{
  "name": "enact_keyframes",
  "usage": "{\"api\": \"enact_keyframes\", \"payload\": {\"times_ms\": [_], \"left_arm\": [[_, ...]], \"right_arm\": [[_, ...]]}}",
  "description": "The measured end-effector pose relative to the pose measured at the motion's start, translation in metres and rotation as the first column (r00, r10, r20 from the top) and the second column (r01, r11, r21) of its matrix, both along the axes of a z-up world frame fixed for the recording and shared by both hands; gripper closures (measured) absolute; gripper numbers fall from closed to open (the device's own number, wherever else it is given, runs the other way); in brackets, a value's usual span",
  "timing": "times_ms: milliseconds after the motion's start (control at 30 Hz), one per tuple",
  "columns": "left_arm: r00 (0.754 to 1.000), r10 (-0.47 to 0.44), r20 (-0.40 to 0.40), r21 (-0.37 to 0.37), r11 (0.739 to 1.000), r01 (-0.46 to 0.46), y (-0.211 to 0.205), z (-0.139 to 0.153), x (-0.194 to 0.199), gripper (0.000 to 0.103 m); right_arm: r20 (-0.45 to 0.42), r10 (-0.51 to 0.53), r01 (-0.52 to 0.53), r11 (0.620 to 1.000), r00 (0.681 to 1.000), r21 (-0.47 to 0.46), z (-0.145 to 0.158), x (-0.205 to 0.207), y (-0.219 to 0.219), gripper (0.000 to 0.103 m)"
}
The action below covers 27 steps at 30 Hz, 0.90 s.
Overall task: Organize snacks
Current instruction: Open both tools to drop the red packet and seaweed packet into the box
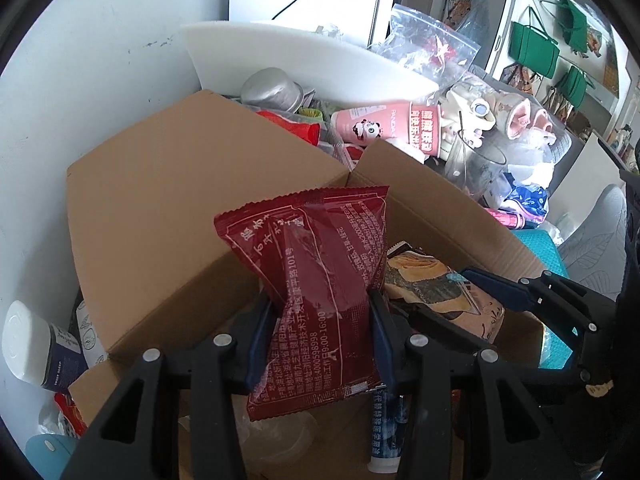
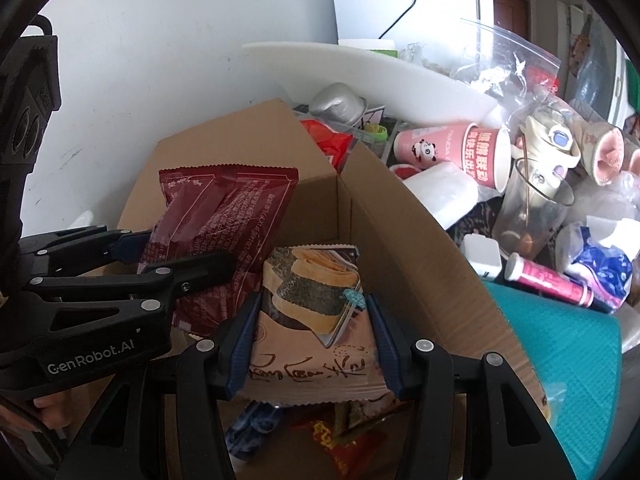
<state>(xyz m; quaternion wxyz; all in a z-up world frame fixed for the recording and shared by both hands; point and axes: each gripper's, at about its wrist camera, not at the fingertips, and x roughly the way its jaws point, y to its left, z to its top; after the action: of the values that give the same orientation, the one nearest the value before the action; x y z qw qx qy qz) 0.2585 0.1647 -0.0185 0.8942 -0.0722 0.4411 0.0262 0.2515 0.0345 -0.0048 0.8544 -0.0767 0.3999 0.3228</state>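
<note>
Both packets look light, puffy and crinkly: your left tool (image 1: pixel 322 332) pinches the red snack bag (image 1: pixel 316 280) mid-body, right tool (image 2: pixel 314 344) clamps the seaweed snack pack (image 2: pixel 312 312), both over the cardboard box (image 2: pixel 420 248), so grip gently.

Your left gripper (image 1: pixel 322 312) is matt black plastic with dull metal rivets, and its jaws carry ribbed blue pads that look rubbery. The red snack packet (image 1: pixel 316 280) you see between them is glossy film, creased and catching the light. Your right gripper (image 2: pixel 314 336) has the same finish; its beige snack packet (image 2: pixel 312 320) is smoother, satin plastic film with a crimped edge. The cardboard box (image 1: pixel 168 200) is matt brown corrugated board, faintly ribbed. Behind it you have a brushed grey metal cup (image 1: pixel 272 88), a pink paper cup (image 2: pixel 452 152), a clear glass tumbler (image 2: pixel 532 216), a crinkly transparent plastic bag (image 1: pixel 428 40) and a matt white foam sheet (image 1: pixel 304 60).
</note>
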Motion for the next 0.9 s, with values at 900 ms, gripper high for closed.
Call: {"api": "enact_keyframes", "payload": {"times_ms": [900], "left_arm": [[0.998, 0.035, 0.06, 0.033, 0.999, -0.037, -0.003, 0.041, -0.025, 0.051]], "right_arm": [[0.044, -0.038, 0.039, 0.999, 0.998, -0.012, 0.028, -0.018, -0.02, 0.04]]}}
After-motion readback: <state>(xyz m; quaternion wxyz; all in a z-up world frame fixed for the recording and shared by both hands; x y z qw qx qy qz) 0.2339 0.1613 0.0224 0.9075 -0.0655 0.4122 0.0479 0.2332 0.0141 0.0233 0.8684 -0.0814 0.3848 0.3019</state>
